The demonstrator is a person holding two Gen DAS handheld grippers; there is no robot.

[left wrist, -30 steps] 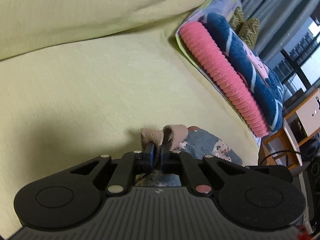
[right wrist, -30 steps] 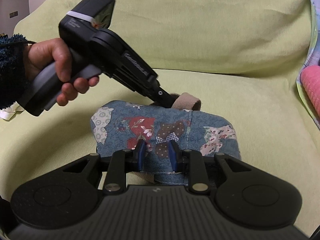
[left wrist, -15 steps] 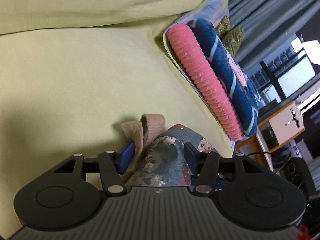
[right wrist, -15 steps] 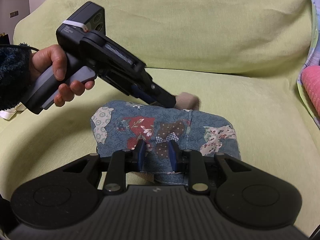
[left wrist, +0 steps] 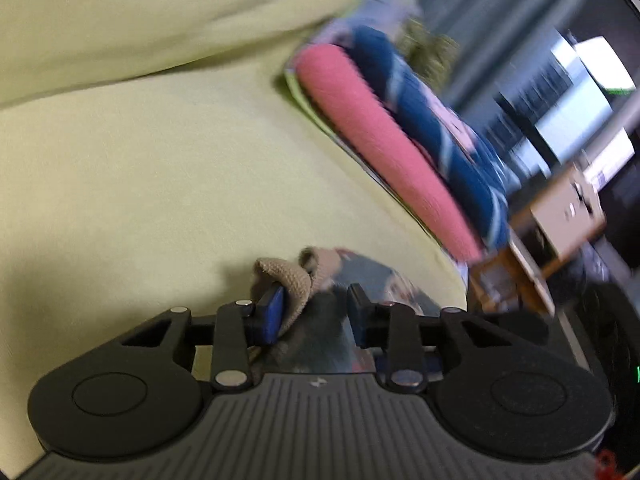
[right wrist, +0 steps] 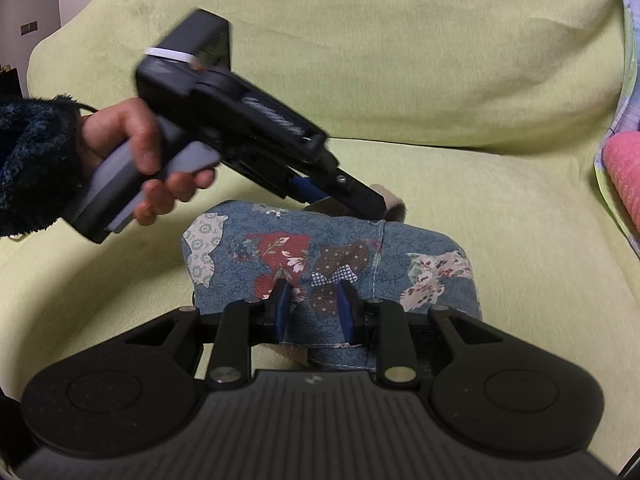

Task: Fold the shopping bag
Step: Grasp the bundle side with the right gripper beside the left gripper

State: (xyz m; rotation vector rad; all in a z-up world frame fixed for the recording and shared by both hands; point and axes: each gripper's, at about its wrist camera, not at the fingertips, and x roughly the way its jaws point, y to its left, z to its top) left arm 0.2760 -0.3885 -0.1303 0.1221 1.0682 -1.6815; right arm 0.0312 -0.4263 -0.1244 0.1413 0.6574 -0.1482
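The blue patchwork shopping bag [right wrist: 320, 248] lies folded on the green sofa seat [right wrist: 500, 208]. My right gripper [right wrist: 313, 300] sits at the bag's near edge, shut on a thick fold of its fabric. My left gripper [right wrist: 352, 200], held by a hand [right wrist: 132, 148], reaches down to the bag's far edge. In the left wrist view the left gripper [left wrist: 316, 300] has its jaws closing. The beige handle strap [left wrist: 288, 284] lies against the left pad and bag fabric [left wrist: 384, 284] lies between the pads. The right pad stands apart from the cloth. This view is blurred.
The sofa's green backrest [right wrist: 400, 60] rises behind the bag. A pink ribbed cushion [left wrist: 380, 152] and a blue patterned blanket [left wrist: 432, 120] lie along the right armrest. Beyond them stand a wooden shelf [left wrist: 560, 216] and a window.
The left gripper, shut on the beige strap a second ago, opened wide and has since narrowed around strap and bag edge, and it has tilted. The right gripper has not moved.
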